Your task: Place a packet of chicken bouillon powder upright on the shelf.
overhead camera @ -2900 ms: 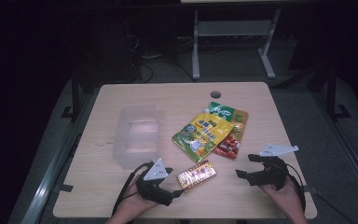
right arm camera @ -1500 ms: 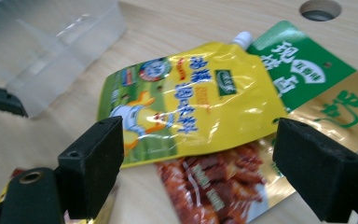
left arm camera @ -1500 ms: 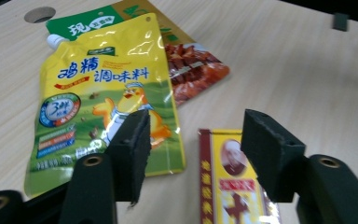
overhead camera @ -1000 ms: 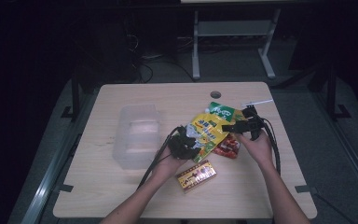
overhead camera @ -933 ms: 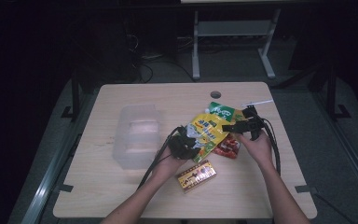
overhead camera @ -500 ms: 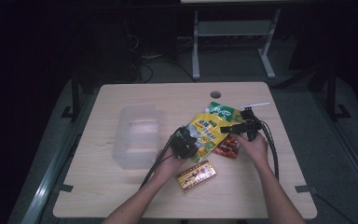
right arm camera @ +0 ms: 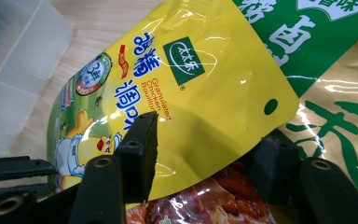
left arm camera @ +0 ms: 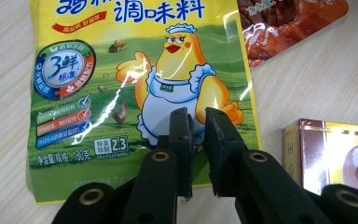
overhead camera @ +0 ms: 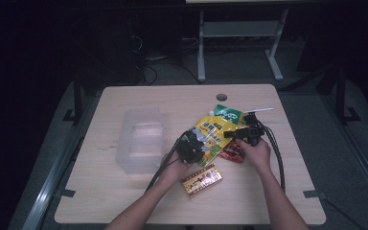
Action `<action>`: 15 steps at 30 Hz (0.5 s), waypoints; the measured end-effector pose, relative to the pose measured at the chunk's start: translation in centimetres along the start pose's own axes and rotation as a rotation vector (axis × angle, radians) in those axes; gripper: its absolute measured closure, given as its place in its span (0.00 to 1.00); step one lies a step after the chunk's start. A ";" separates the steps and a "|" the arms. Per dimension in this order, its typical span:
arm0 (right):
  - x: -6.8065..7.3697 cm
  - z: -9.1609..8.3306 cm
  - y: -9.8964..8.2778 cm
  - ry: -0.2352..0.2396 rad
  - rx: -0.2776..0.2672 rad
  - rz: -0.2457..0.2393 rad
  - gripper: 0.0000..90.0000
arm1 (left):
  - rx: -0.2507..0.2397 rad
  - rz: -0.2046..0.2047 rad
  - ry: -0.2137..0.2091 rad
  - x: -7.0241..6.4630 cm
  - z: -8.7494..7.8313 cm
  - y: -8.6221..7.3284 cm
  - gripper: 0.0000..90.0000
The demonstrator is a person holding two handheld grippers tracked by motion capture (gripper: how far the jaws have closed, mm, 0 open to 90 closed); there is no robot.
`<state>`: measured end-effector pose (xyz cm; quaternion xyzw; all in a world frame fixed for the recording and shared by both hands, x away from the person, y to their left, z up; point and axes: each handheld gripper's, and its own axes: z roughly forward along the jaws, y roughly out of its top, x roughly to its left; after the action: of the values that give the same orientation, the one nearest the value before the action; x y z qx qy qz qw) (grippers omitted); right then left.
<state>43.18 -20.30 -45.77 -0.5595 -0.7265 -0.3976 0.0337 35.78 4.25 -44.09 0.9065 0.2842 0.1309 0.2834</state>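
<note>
Two grippers on the yellow bouillon pouch (overhead camera: 212, 135), which lies flat mid-table: your left gripper (left arm camera: 196, 122) sits over its near edge, jaws nearly closed with a thin gap, nothing visibly pinched between them; your right gripper (right arm camera: 205, 140) has been closing, jaws half open astride the pouch's top corner, pads not pressing yet. Behind: red snack pack (right arm camera: 200, 200), green bag (overhead camera: 228, 114), clear container (overhead camera: 141, 139)

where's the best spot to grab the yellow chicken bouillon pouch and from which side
Probably by its flat sealed edges, from two opposite ends. The yellow chicken bouillon pouch lies flat over other packets, so only its thin edges offer a pinch. The left gripper stands nearly shut at the bottom edge; the right gripper, jaws just closing, straddles the top corner with the hang hole.
</note>
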 end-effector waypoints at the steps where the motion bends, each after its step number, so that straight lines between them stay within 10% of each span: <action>1: 0.0 0.0 0.0 0.002 -0.001 0.003 0.55 | 0.004 0.007 0.003 0.0 0.0 0.0 0.90; 15: -0.2 1.0 0.1 0.014 -0.019 0.048 0.80 | 0.007 0.029 0.003 0.1 0.1 0.1 0.89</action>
<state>43.70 -19.87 -46.49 -0.5743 -0.7087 -0.4075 0.0430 35.91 4.21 -44.11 0.9113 0.2720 0.1355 0.2777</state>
